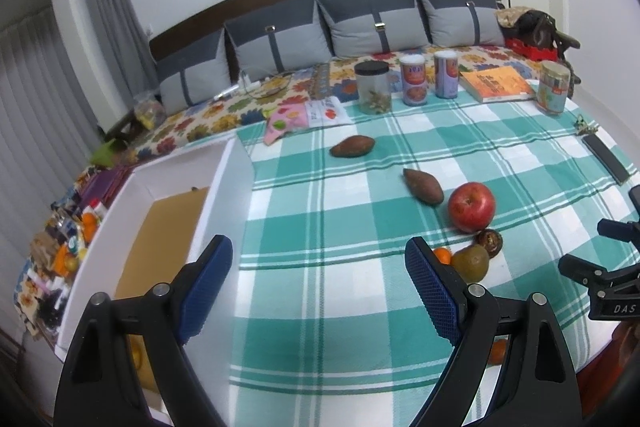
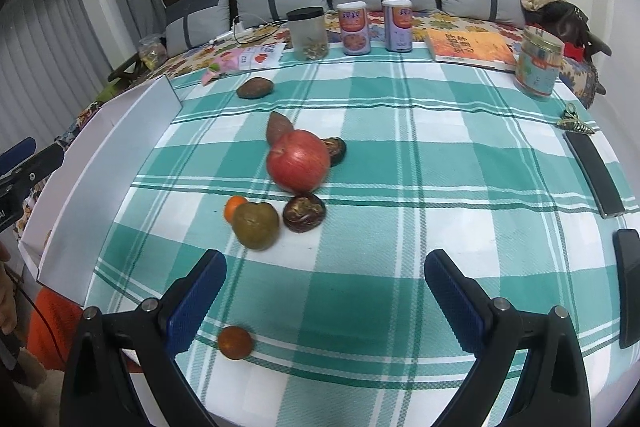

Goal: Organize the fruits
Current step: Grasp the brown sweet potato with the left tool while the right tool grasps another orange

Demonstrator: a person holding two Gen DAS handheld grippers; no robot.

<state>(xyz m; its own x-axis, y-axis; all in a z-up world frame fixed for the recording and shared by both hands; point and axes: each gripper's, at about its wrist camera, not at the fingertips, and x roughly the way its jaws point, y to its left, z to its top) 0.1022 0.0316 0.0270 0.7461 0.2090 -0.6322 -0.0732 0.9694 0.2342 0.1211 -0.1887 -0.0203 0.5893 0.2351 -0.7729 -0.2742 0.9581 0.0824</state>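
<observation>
We note a green-and-white checked cloth (image 2: 400,155) over the table. At its left edge stands a white box (image 1: 168,195), brown-floored, a yellowish fruit barely visible inside. Both tools hang released, nothing between the pads: left gripper (image 1: 318,275) over bare cloth beside the box, right gripper (image 2: 326,287) near the front edge. Fruit lies mid-cloth: red apple (image 2: 298,163), two sweet potatoes (image 1: 423,185) behind it, green pear (image 2: 256,225), two dark brown fruits (image 2: 304,213), small orange (image 2: 234,207) touching the pear, another orange (image 2: 235,342) by the right gripper's left finger.
</observation>
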